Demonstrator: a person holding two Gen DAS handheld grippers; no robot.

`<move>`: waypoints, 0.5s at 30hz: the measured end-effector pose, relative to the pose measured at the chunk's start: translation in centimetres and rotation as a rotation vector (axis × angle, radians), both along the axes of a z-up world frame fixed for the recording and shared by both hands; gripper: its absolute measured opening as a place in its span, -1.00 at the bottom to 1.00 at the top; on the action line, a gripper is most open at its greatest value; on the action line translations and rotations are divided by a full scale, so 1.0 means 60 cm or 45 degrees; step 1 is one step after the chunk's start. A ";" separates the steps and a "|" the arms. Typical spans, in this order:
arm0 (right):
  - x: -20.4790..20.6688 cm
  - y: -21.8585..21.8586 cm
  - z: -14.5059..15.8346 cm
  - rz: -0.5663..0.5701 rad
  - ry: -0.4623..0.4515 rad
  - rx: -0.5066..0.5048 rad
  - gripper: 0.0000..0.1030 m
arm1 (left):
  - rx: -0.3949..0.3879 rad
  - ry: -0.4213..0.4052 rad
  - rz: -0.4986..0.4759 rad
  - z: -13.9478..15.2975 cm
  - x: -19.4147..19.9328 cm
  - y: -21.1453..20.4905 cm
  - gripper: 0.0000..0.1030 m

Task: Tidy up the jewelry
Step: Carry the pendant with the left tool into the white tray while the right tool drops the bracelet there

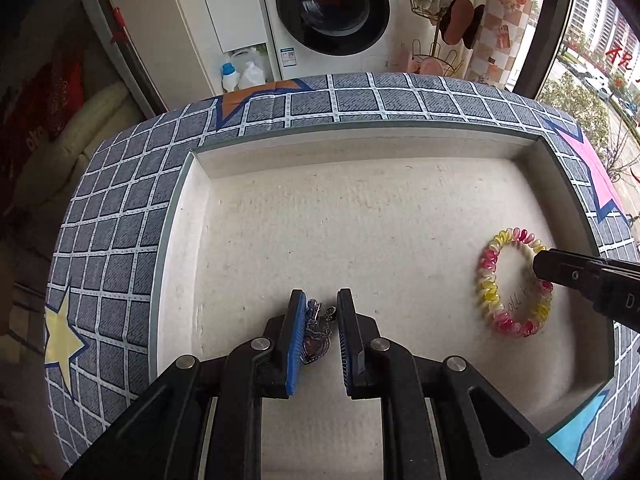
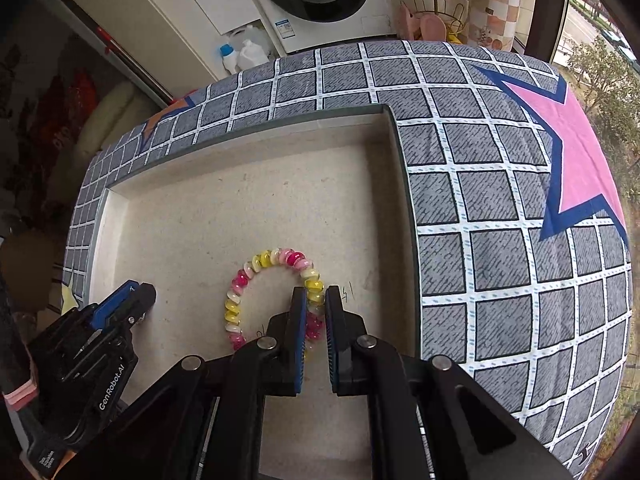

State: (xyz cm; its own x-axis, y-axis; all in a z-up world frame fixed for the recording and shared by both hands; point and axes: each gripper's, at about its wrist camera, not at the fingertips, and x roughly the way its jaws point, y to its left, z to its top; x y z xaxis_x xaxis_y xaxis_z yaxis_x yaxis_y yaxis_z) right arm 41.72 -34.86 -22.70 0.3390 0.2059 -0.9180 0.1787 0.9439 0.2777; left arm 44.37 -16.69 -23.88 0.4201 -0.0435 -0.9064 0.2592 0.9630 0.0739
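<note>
A shallow box lid (image 1: 360, 148) with a pale lining lies on the checked cloth. A dark heart-shaped pendant (image 1: 316, 336) lies on the lining between the pads of my left gripper (image 1: 320, 306), which is open around it with a gap on the right side. A yellow, pink and red spiral bracelet (image 1: 512, 280) lies at the tray's right. In the right wrist view my right gripper (image 2: 316, 300) stands narrowly open astride the near right part of the bracelet (image 2: 272, 280). The left gripper also shows there (image 2: 136, 296) at the tray's left.
The tray's right wall (image 2: 404, 184) runs close beside my right gripper. The cloth (image 2: 500, 200) has pink, orange and yellow stars. A washing machine (image 1: 332, 8), detergent bottles (image 1: 240, 72) and a wire rack (image 1: 436, 40) stand behind the table.
</note>
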 end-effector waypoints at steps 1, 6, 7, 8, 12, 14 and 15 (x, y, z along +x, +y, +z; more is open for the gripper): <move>0.000 -0.001 0.001 -0.002 0.003 0.004 -0.79 | 0.004 0.007 0.000 0.001 0.000 -0.001 -0.45; -0.005 -0.007 0.008 -0.023 -0.005 0.047 -0.35 | -0.029 -0.036 0.011 0.028 -0.013 0.007 0.34; -0.008 -0.008 0.014 -0.028 -0.020 0.059 -0.17 | -0.033 -0.061 0.023 0.038 -0.018 0.009 1.00; -0.011 -0.011 0.021 -0.034 -0.036 0.073 -0.13 | -0.040 -0.108 0.037 0.050 -0.025 0.012 1.00; -0.023 -0.016 0.045 -0.068 -0.068 0.124 -0.12 | -0.051 -0.132 0.014 0.077 -0.042 0.018 1.00; -0.034 -0.019 0.059 -0.081 -0.085 0.138 -0.04 | -0.057 -0.158 0.014 0.092 -0.058 0.027 1.00; -0.041 -0.019 0.066 -0.085 -0.096 0.146 0.06 | -0.060 -0.170 0.015 0.099 -0.067 0.033 1.00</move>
